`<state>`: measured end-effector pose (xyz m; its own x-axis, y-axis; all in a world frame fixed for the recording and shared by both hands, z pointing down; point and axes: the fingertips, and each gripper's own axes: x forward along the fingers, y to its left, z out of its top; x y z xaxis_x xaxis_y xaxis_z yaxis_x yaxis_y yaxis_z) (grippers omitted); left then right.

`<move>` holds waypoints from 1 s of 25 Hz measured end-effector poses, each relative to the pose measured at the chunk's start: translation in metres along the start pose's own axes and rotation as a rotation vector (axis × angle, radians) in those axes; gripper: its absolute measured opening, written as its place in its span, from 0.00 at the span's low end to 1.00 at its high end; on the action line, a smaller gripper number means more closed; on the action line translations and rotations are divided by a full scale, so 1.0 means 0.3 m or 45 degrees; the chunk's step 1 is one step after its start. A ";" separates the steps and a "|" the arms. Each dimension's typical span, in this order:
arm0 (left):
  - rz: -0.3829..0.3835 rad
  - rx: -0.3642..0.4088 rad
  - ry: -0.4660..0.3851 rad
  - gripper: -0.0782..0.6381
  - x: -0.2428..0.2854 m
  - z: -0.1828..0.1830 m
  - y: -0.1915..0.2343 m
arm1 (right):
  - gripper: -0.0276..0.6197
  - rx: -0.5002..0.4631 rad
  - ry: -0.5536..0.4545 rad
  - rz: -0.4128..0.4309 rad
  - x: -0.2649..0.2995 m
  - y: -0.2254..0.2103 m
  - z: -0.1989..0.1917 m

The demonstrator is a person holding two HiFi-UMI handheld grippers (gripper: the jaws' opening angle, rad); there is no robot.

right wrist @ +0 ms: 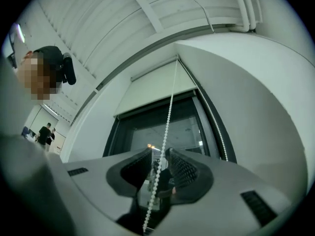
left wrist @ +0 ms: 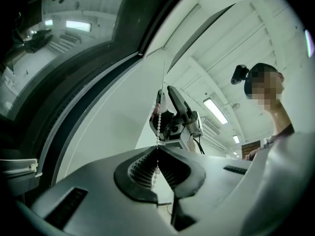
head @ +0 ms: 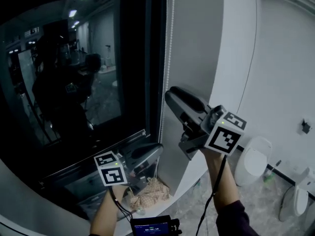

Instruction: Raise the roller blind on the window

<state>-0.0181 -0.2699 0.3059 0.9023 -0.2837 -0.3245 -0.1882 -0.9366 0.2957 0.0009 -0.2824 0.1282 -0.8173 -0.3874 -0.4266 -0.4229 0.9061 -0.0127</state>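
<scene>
Left gripper [left wrist: 157,150]: jaws closed on the bead chain [left wrist: 157,132], low down. Right gripper [right wrist: 158,156]: higher up, jaws apart, chain hanging loose between them. Roller blind [right wrist: 156,90] covers only the top of the window [right wrist: 140,127]. Risk: if my left releases before my right clamps, the blind's weight may run the chain back.

The bead chain [head: 167,43] is hanging at three o'clock of the window [head: 74,82]; the right gripper [head: 171,95] is sitting at one o'clock from the left gripper [head: 156,147].
</scene>
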 end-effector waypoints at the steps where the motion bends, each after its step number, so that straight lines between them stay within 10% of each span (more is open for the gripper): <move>1: -0.009 0.003 0.004 0.13 0.005 -0.004 -0.007 | 0.19 -0.010 0.009 0.003 0.005 0.011 0.008; 17: 0.129 -0.021 0.227 0.13 -0.067 -0.316 0.101 | 0.07 0.049 0.230 -0.137 -0.128 -0.031 -0.284; 25: 0.272 0.044 -0.068 0.13 -0.113 -0.033 0.109 | 0.10 -0.033 0.149 -0.320 -0.225 -0.082 -0.248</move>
<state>-0.0511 -0.2889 0.3354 0.8187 -0.4861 -0.3056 -0.3869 -0.8603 0.3319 0.0374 -0.2912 0.2245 -0.7245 -0.6177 -0.3058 -0.6267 0.7751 -0.0811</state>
